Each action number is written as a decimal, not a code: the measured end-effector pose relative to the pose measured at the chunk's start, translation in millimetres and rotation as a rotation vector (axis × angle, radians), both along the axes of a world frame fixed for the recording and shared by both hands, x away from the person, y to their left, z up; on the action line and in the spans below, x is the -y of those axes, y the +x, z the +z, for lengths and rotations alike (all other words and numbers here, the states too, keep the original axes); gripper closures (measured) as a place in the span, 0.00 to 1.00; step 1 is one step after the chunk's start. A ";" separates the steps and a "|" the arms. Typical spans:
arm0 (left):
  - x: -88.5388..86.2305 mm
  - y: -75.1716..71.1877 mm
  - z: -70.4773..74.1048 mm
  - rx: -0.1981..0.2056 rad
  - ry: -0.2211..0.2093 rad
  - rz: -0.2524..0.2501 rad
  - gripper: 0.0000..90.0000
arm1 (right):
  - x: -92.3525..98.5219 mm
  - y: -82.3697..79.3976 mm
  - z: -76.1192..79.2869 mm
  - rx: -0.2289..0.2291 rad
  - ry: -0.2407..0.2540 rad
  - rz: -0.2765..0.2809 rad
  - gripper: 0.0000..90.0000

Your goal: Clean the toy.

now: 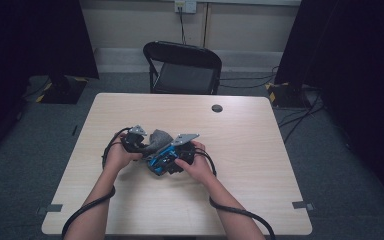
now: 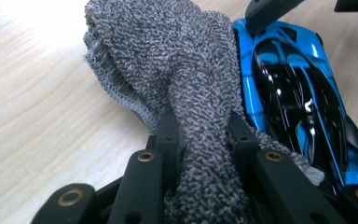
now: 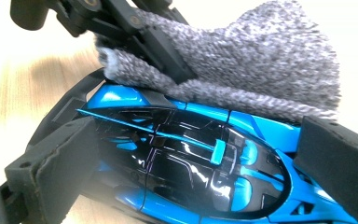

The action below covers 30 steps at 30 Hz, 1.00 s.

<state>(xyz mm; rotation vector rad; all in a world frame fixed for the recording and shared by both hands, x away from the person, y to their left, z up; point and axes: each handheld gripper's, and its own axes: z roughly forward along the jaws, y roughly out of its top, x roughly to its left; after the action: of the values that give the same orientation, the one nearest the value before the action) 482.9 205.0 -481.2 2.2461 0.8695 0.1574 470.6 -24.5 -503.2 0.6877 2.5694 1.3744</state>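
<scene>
Pale wooden surface (image 1: 260, 145), dark room, black folding chair (image 1: 182, 67) beyond its far edge. High view: left tool (image 1: 139, 141) and right tool (image 1: 176, 159) meet near the middle. Left gripper view: jaws pinched narrow on grey cloth (image 2: 168, 65), soft, limp, best gathered in a fold. Right gripper view: pads (image 3: 56, 172) clamp blue toy car (image 3: 186, 163) by its sides; glossy, rigid, likely slippery. No containers.

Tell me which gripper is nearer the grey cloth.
Left. The left gripper is clamped on the grey cloth; the right gripper grips the blue toy car beside it.
</scene>
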 end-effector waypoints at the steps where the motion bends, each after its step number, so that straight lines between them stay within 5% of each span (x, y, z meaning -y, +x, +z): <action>1: -3.2 -2.6 0.7 -0.004 -0.001 0.003 0.80 | 0.0 0.0 0.0 0.000 0.000 0.000 0.00; 30: -39.9 -51.9 -1.0 -0.018 -0.062 0.043 0.80 | 0.0 0.0 0.0 0.000 0.000 0.000 0.00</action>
<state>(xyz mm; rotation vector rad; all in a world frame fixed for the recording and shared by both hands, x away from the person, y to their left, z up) 430.9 244.9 -482.2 2.1759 0.9202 0.1282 470.6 -24.6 -503.2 0.6876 2.5688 1.3742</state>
